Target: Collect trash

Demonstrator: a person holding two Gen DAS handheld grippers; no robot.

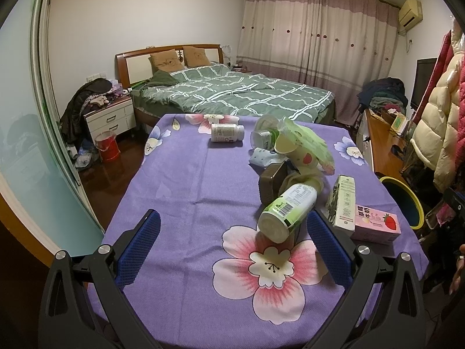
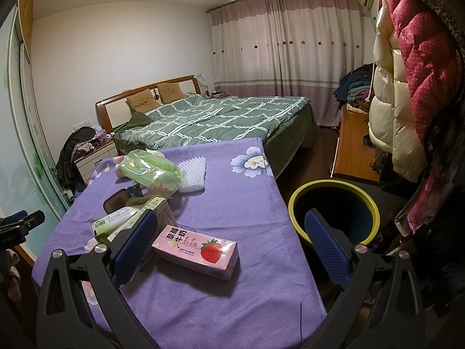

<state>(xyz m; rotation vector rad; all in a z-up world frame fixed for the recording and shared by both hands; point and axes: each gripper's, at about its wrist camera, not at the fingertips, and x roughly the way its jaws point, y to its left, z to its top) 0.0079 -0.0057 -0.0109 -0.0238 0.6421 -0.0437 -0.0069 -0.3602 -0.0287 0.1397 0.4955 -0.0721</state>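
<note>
The trash lies scattered on a table under a purple flowered cloth (image 1: pixel 186 180). Nearest the left tongs (image 1: pixel 232 247) is a green-labelled bottle (image 1: pixel 286 212), on its side with its base toward the camera, propped on a brown container (image 1: pixel 271 183) beyond it. Right of the bottle stands a green-and-white carton (image 1: pixel 343 203), touching a pink strawberry milk carton (image 2: pixel 197 248) that lies flat near the table's right edge. Farther off sit a paper cup (image 1: pixel 293 157), a crumpled green plastic bag (image 2: pixel 151 171), a white foam net (image 2: pixel 193 176) and, at the far left, a white pill bottle (image 1: pixel 226 132) on its side.

The left tongs hang wide open over the cloth, holding nothing. The right tongs (image 2: pixel 229 247) are also spread wide and empty, the pink carton lying between the fingers without touching them. A yellow-rimmed bin (image 2: pixel 375 212) stands just beside the table's right edge. A green-quilted bed (image 1: pixel 232 93) lies beyond.
</note>
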